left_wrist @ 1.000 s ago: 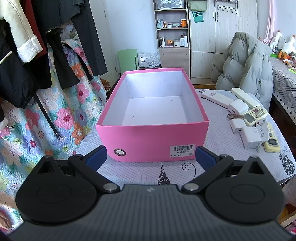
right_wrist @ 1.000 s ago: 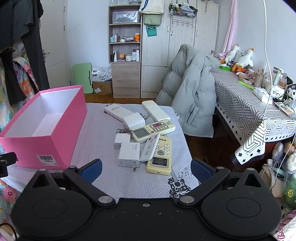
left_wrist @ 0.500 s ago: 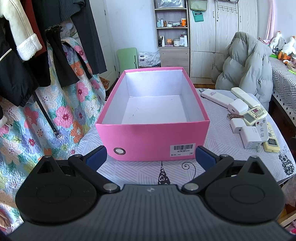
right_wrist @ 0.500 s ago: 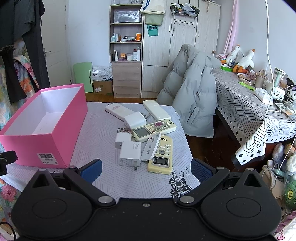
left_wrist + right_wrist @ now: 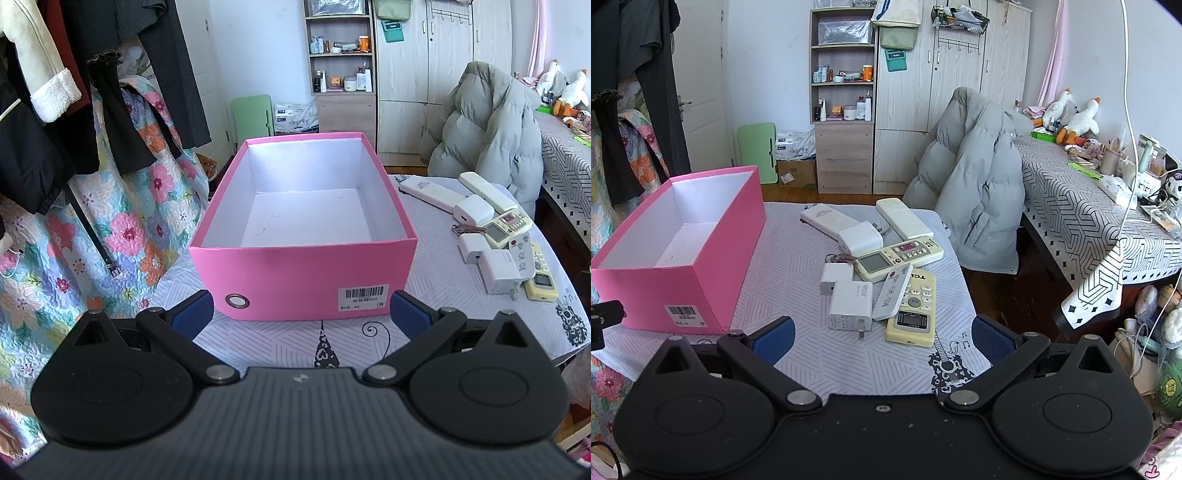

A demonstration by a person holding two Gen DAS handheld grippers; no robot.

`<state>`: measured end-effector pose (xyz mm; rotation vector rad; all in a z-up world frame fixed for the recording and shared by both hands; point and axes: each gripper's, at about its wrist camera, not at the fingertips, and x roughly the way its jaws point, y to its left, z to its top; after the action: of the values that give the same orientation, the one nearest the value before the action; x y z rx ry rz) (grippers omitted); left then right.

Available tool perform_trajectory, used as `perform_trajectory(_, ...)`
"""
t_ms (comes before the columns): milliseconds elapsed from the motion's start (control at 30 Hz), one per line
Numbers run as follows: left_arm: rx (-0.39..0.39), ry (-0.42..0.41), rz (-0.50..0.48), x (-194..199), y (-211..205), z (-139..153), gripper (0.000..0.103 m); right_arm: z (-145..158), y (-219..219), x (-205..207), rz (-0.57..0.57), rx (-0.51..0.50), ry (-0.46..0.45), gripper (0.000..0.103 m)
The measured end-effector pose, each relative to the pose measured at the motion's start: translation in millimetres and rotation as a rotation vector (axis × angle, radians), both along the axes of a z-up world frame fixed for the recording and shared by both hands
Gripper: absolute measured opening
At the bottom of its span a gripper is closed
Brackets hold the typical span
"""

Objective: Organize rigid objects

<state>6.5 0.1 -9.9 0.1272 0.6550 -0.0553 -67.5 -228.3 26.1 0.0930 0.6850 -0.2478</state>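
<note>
An empty pink box (image 5: 303, 277) with a white inside stands on the table, straight ahead of my left gripper (image 5: 301, 308), which is open and holds nothing. The same pink box (image 5: 676, 258) sits at the left in the right wrist view. To its right lies a cluster of several remotes and white chargers: a yellow remote (image 5: 914, 314), a white charger (image 5: 849, 304), a cream remote with a screen (image 5: 897, 256). My right gripper (image 5: 882, 336) is open just short of this cluster, with nothing between its fingers.
The table (image 5: 798, 266) wears a grey striped cloth. A grey puffer jacket (image 5: 975, 184) hangs on a chair behind it. Hanging clothes and a floral quilt (image 5: 110, 221) fill the left. A second table (image 5: 1078, 214) with clutter stands at the right.
Both views have crept slightly closer to the table. Nothing on the table has moved and both grippers stay open.
</note>
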Motion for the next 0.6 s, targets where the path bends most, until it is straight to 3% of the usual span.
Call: perform_trajectory(600,-0.05,-0.006,-0.054,9,-6,0,0.102,-8,-4,12,0.01,0.019,0.011,0.103)
